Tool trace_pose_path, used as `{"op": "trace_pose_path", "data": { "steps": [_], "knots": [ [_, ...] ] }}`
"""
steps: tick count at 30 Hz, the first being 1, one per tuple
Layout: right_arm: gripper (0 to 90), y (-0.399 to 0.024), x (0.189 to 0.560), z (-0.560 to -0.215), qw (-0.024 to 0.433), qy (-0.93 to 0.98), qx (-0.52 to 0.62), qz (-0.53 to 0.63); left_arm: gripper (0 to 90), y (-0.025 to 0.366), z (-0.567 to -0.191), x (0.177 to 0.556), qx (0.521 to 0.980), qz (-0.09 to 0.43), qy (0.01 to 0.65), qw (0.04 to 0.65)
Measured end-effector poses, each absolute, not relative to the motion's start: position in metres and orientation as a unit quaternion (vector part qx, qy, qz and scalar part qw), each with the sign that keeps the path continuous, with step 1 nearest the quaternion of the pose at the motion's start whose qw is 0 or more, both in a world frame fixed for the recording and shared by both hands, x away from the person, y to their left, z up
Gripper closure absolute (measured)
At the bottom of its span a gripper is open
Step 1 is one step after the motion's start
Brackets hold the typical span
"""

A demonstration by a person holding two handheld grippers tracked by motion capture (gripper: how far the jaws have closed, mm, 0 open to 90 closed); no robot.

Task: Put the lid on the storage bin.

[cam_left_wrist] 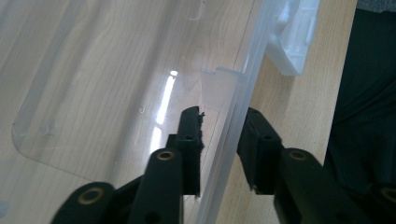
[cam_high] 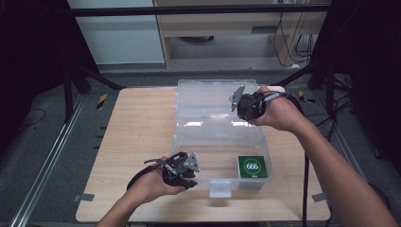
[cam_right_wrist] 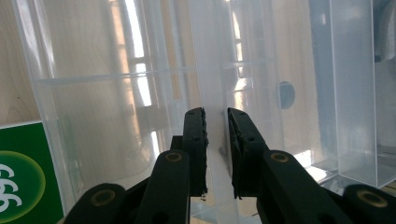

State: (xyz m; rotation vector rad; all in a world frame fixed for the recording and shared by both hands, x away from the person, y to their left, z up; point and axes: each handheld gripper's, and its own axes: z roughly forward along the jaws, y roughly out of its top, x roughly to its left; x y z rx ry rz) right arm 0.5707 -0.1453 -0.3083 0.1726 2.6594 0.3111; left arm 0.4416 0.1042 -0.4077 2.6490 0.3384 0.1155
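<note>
A clear plastic box point(cam_high: 208, 142) lies open on the wooden table point(cam_high: 137, 137), its lid point(cam_high: 208, 97) folded back. A green card marked 666 point(cam_high: 252, 166) point(cam_right_wrist: 18, 177) lies in the base's front right corner. My left gripper point(cam_high: 190, 181) point(cam_left_wrist: 222, 126) is at the box's front wall point(cam_left_wrist: 229, 140), left of the white latch point(cam_high: 220, 188) point(cam_left_wrist: 294, 37). Its jaws straddle that wall with a narrow gap still showing on one side. My right gripper point(cam_high: 241, 111) point(cam_right_wrist: 217, 121) is at the right part of the lid, near the hinge, shut on a clear plastic wall point(cam_right_wrist: 212, 70).
The table's near edge runs just below the left hand. Dark frame legs stand at both back corners, and cables point(cam_high: 302, 42) lie on the floor at the right. Bare wood lies left of the box.
</note>
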Motion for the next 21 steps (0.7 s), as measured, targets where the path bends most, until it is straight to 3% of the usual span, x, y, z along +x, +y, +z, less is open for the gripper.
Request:
{"op": "trace_pose_path", "data": {
  "steps": [21],
  "knots": [
    [84.4, -0.1423, 0.5643, -0.3032, 0.22, 0.967, 0.049, 0.121, 77.9, 0.0991, -0.4096, 0.4341, 0.961, 0.077, 0.134, 0.231]
  ]
}}
